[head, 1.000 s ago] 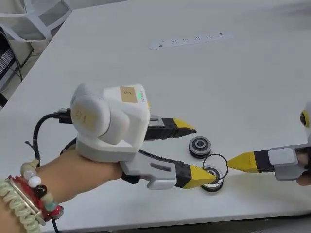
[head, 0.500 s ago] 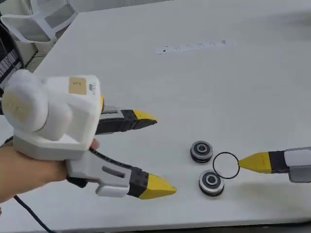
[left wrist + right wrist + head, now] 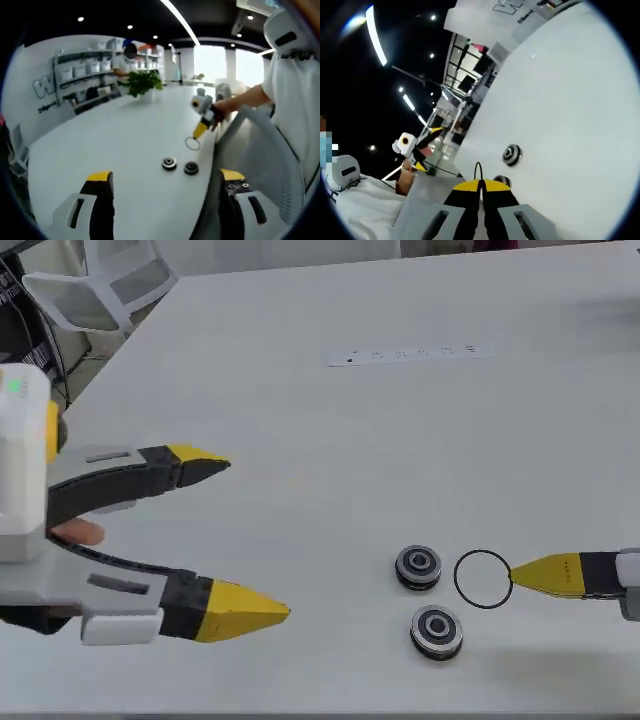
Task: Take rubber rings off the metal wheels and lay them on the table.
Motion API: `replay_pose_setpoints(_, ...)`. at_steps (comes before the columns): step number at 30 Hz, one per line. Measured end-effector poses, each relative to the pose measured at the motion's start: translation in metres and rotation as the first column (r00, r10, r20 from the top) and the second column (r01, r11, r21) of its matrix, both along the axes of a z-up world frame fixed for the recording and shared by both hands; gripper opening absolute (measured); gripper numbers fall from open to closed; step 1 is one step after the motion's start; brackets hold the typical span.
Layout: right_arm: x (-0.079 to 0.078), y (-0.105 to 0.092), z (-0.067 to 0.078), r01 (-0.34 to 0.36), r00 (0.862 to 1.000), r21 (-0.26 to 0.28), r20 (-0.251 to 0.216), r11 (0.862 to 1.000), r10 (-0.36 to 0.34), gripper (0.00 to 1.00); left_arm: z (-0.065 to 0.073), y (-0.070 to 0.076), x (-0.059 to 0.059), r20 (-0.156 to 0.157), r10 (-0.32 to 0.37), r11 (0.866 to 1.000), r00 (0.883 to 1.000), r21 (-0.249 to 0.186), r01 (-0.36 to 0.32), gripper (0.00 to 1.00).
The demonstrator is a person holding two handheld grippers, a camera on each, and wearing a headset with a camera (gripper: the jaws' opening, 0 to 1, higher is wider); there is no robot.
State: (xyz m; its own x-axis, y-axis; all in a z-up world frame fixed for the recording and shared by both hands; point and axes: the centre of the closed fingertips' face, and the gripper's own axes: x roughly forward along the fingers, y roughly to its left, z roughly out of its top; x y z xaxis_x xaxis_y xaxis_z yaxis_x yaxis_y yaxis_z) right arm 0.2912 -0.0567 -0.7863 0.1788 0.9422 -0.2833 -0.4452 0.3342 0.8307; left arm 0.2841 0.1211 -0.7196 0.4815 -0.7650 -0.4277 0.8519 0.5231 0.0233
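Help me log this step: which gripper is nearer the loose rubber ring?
Right. The right gripper is shut on the edge of the rubber ring; the left gripper hangs open far off to the left, touching nothing.

I'm at a white table (image 3: 300,390), power strip (image 3: 410,355) far side, white chair (image 3: 100,290) off the corner. Wall shelving (image 3: 85,75), potted plant (image 3: 142,82), bright windows (image 3: 210,62), ceiling light strip (image 3: 177,17).

I count two metal wheels, far wheel (image 3: 417,567), near wheel (image 3: 436,630), one rubber ring (image 3: 456,578), one power strip (image 3: 410,354), one table (image 3: 300,410), two claws, left gripper (image 3: 255,538), right gripper (image 3: 515,575).
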Motion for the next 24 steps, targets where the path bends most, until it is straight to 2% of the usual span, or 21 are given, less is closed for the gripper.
replay_pose_setpoints(3,0.002,0.000,0.002,0.002,0.999,-0.036,0.033,0.999,-0.001,0.00,-0.002,0.013,-0.003,0.003,0.039,0.999,0.999,0.005,-0.039,0.87)
replay_pose_setpoints(5,0.002,0.001,0.006,-0.006,0.999,-0.039,0.045,0.999,0.008,0.00,-0.005,0.022,-0.005,0.003,0.072,0.997,0.997,0.004,-0.072,0.88)
replay_pose_setpoints(9,0.000,0.006,0.012,-0.027,0.997,-0.054,0.074,0.998,0.031,0.00,-0.013,0.032,-0.010,-0.024,0.113,0.994,0.993,-0.013,-0.113,0.88)
replay_pose_setpoints(13,-0.003,0.015,0.020,-0.071,0.991,-0.073,0.106,0.995,0.078,0.00,-0.026,0.038,-0.014,-0.043,0.124,0.992,0.991,0.024,-0.123,0.88)
replay_pose_setpoints(16,-0.004,0.020,0.026,-0.099,0.986,-0.086,0.128,0.991,0.110,0.00,-0.032,0.040,-0.016,-0.058,0.139,0.990,0.989,0.032,-0.137,0.90)
replay_pose_setpoints(20,-0.003,0.028,0.030,-0.129,0.978,-0.105,0.150,0.986,0.144,0.00,-0.037,0.035,-0.020,-0.078,0.129,0.992,0.989,0.027,-0.127,0.90)
replay_pose_setpoints(24,-0.003,0.039,0.032,-0.155,0.971,-0.102,0.167,0.983,0.170,0.00,-0.041,0.031,-0.023,-0.087,0.125,0.992,0.988,0.038,-0.122,0.90)
